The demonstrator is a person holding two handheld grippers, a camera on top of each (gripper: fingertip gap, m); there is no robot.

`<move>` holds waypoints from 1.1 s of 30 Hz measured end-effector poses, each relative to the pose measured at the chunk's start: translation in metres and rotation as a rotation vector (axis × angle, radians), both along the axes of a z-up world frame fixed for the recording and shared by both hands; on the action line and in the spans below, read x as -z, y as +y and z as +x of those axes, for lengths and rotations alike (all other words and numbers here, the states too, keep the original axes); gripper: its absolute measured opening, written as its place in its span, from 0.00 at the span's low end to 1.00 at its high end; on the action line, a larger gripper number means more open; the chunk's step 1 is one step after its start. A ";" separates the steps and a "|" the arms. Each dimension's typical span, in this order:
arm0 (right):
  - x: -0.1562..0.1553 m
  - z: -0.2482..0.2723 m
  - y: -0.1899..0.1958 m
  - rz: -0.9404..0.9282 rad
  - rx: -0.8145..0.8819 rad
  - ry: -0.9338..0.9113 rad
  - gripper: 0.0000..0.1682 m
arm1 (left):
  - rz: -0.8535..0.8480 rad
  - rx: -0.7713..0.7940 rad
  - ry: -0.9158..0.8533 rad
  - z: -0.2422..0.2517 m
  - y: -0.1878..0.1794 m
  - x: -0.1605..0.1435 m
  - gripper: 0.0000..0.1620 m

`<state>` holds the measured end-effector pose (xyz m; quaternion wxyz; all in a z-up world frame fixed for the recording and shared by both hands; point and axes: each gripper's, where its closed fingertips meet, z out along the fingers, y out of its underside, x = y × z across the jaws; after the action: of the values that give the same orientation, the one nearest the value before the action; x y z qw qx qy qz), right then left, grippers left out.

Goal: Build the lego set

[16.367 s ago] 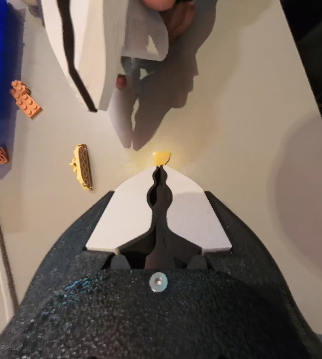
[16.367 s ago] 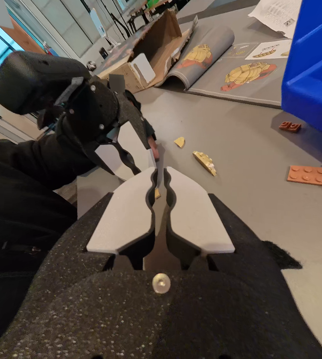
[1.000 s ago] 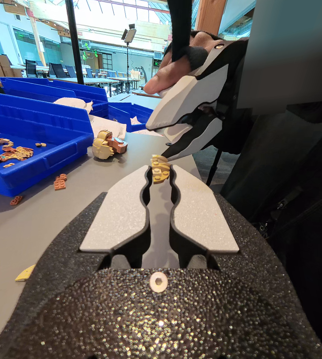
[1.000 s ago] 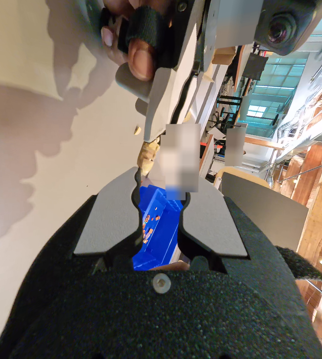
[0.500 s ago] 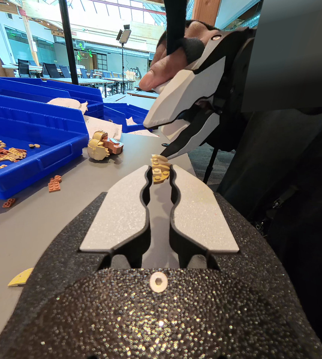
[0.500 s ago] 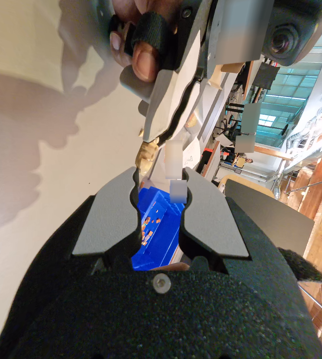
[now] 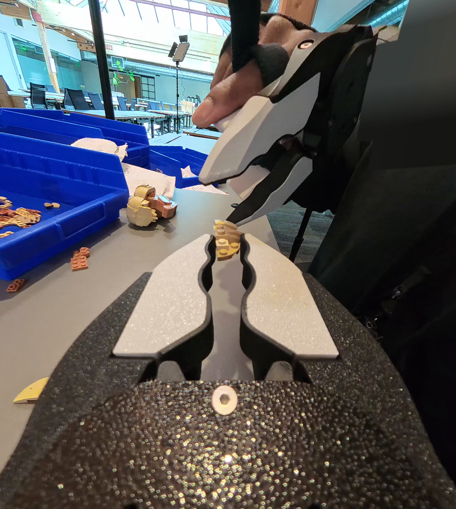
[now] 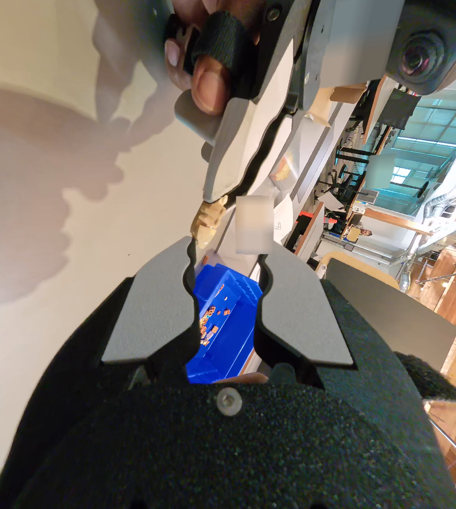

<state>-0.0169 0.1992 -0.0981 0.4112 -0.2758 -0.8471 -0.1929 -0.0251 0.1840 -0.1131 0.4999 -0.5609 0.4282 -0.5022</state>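
My left wrist view looks low along the tabletop (image 7: pixel 89 316), the blue bin (image 7: pixel 56 198) left ahead; my right wrist view, rolled sideways, faces that bin (image 8: pixel 221 330) close up.

Tan studded piece (image 7: pixel 226 242) between white, black-edged fingers (image 7: pixel 166 303). Blue bin (image 7: pixel 56 192) of brown and tan bricks at left; grey worktop (image 7: pixel 56 303); yellow wedge (image 7: pixel 30 390) near.

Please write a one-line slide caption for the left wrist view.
Left gripper holds a tan lego piece while the open right gripper touches it.
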 end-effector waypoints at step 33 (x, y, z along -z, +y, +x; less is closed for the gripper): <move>-0.003 -0.005 0.004 0.013 0.024 -0.059 0.27 | 0.011 -0.062 -0.052 -0.006 0.007 -0.009 0.10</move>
<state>-0.0214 0.2035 -0.0953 0.3853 -0.2773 -0.8544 -0.2112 -0.0314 0.1911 -0.1045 0.5293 -0.5578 0.4003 -0.4985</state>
